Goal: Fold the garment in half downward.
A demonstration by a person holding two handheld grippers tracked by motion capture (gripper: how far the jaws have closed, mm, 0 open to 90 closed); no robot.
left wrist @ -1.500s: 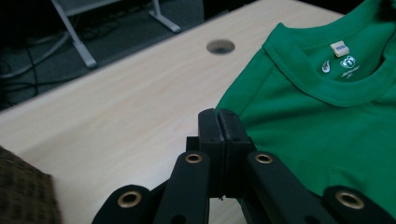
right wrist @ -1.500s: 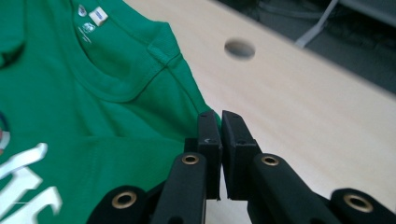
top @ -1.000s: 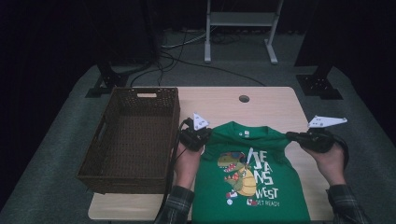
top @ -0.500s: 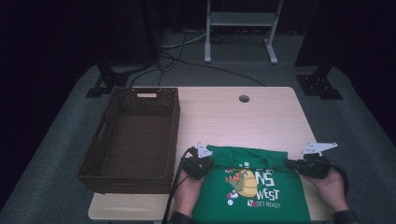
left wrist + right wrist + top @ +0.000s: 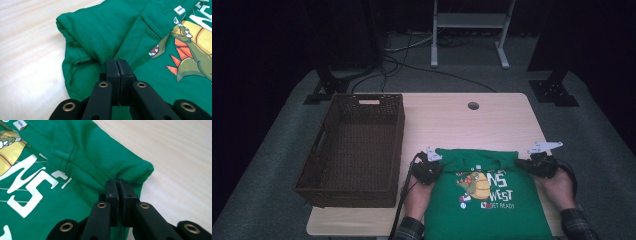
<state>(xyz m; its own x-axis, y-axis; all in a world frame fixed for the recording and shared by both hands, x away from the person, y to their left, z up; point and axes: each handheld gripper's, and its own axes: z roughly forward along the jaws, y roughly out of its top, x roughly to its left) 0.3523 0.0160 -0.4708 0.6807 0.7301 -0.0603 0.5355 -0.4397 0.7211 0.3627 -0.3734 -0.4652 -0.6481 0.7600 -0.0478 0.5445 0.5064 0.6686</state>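
Left gripper [image 5: 116,65]: black jaws pressed together on a pinch of the green cotton T-shirt with a dinosaur print [image 5: 484,197], at the folded shoulder on that side. Right gripper [image 5: 117,186]: likewise clamped tight on the opposite shoulder fold, cloth bunched between the pads. Each tool sits in a person's hand, plaid cuffs at the near edge.

The shirt lies print-up on the near part of the pale wooden table [image 5: 452,120], its top edge doubled over toward the person and its hem hanging off the front.

The dark woven wicker basket [image 5: 354,145] stands just beside it to the left, with nothing visible inside.

The step appears to be laying a fold. To do it well, both corners should be set down level with each other, the fold line kept straight, and the cloth drawn lightly taut before the jaws release, so no wrinkle is trapped.
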